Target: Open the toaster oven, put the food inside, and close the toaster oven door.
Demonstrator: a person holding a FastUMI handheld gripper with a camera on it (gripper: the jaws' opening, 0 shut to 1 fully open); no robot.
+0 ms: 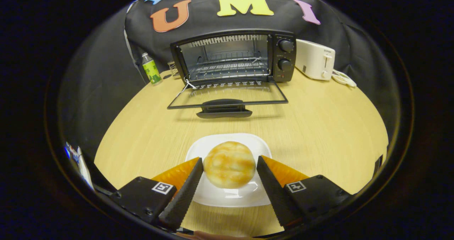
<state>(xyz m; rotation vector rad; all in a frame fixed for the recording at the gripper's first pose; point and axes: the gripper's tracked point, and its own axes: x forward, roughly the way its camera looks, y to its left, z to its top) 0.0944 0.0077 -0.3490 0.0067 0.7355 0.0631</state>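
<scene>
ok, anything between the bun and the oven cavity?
Nothing visible. The bun sits on the white plate between the open gripper fingers; bare table runs to the toaster oven, whose door lies folded down flat.

Bun (pixel 229 164) on plate (pixel 227 197) before toaster oven (pixel 234 57)

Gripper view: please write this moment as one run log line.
oven door: open | bun: on plate, between tool fingers | tool: open, not yet gripping
</scene>
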